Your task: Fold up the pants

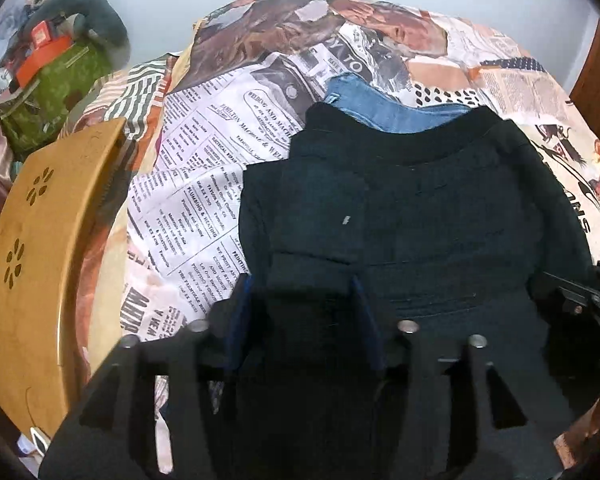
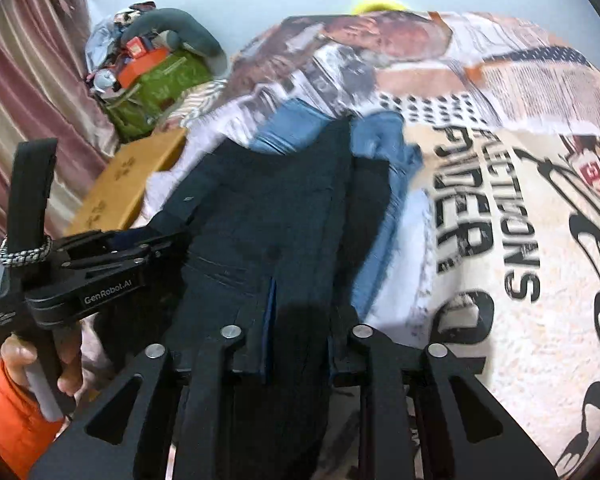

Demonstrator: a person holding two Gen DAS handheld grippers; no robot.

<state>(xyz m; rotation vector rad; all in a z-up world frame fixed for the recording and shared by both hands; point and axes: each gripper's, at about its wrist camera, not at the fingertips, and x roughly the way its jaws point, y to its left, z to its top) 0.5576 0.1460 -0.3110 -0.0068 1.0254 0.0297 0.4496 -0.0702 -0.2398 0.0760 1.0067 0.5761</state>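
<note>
Dark navy pants (image 1: 412,216) lie on a newspaper-print bedsheet (image 1: 204,168), partly over a blue denim garment (image 1: 388,110). My left gripper (image 1: 302,300) has its blue-padded fingers on either side of a raised fold of the pants at their near edge. In the right wrist view the pants (image 2: 268,216) run away from me, and my right gripper (image 2: 300,312) has its fingers around another bunch of the same dark cloth. The left gripper's body shows at the left of the right wrist view (image 2: 100,264), held by a hand in an orange sleeve.
A wooden lap tray (image 1: 32,264) lies at the left of the bed. A pile of clutter with a green bag (image 1: 52,92) and a grey plush sits at the far left corner. Striped curtains (image 2: 24,80) hang at the left. The denim (image 2: 384,184) spreads right of the pants.
</note>
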